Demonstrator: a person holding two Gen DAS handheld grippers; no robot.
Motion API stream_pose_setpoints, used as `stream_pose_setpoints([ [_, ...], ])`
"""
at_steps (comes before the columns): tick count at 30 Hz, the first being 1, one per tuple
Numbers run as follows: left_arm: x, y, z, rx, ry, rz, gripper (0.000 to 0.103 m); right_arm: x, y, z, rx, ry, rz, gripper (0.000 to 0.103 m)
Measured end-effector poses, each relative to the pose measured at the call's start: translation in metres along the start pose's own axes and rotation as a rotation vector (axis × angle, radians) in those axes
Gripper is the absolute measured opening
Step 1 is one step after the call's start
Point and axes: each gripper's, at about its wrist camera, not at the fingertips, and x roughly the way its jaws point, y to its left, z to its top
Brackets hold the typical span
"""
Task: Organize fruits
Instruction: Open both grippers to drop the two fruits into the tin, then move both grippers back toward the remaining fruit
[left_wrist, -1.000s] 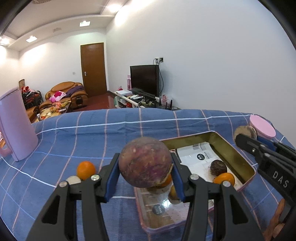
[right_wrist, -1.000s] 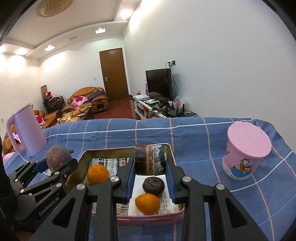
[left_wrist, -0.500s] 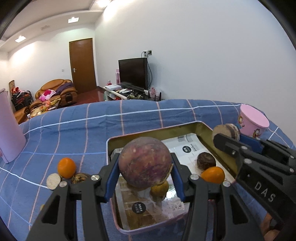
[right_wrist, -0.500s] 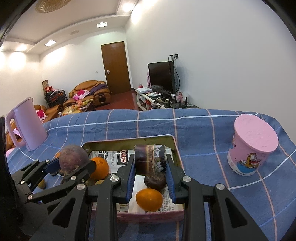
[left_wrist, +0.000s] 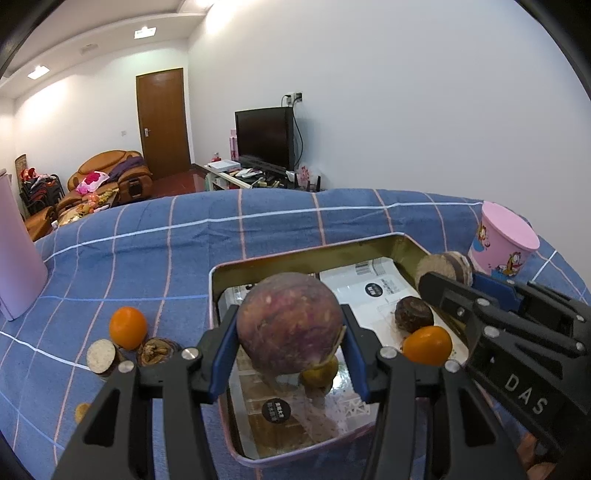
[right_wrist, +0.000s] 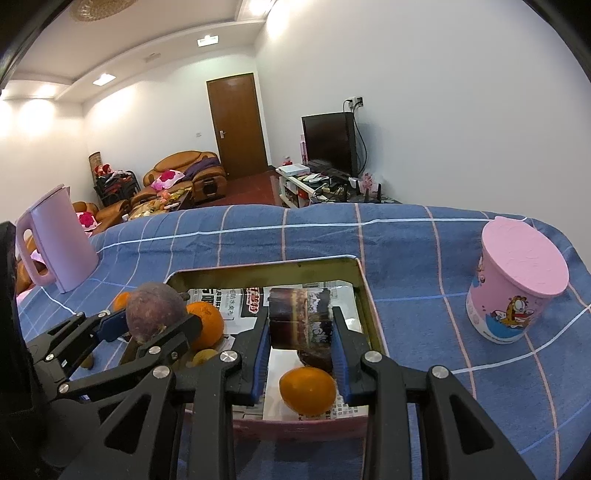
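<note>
**Both grippers loaded above the tin tray**

Left wrist view: the left gripper (left_wrist: 290, 345) pinches a round purple fruit (left_wrist: 290, 328) between its blue fingers (left_wrist: 221, 354), held above the near end of the tin tray (left_wrist: 306, 254) on the blue checked bench (left_wrist: 147, 258). Inside the tray lie an orange (left_wrist: 427, 345) and a dark brown fruit (left_wrist: 413, 315). Another orange (left_wrist: 127, 328) sits on the cloth left of the tray. The right gripper (left_wrist: 447, 275) enters from the right, clamping a cut cane piece (left_wrist: 443, 266).

Right wrist view: the right gripper (right_wrist: 300, 332) has its fingers (right_wrist: 261, 343) pressed on a dark banded cane piece (right_wrist: 299, 317) over the tray (right_wrist: 364, 291). A pink cartoon cup (right_wrist: 517, 291) stands well right; a pink kettle (right_wrist: 59, 240) stands far left.
</note>
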Motion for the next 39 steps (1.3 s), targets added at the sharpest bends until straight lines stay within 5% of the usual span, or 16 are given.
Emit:
stream_pose_setpoints([
  [9,-0.004,-0.004,0.0,0.015,-0.041,0.006,0.055,0.001,-0.006,0.001,0.042,0.01,0.031,0.033],
  [13,-0.006,-0.004,-0.001,0.013,-0.056,0.005,0.071,-0.003,-0.011,0.003,0.069,-0.011,0.021,0.037],
  [15,-0.011,-0.003,-0.001,0.0,-0.077,-0.007,0.078,-0.009,-0.015,0.004,0.089,-0.044,0.022,0.055],
  [17,-0.016,-0.002,0.0,-0.008,-0.102,-0.003,0.096,-0.019,-0.018,0.005,0.104,-0.092,0.005,0.072],
  [19,-0.022,0.0,0.0,-0.017,-0.132,0.012,0.103,-0.025,-0.021,0.005,0.107,-0.123,-0.014,0.074],
  [39,-0.037,0.043,-0.016,-0.082,-0.1,0.064,0.103,-0.02,-0.016,-0.009,0.14,-0.104,-0.14,0.074],
])
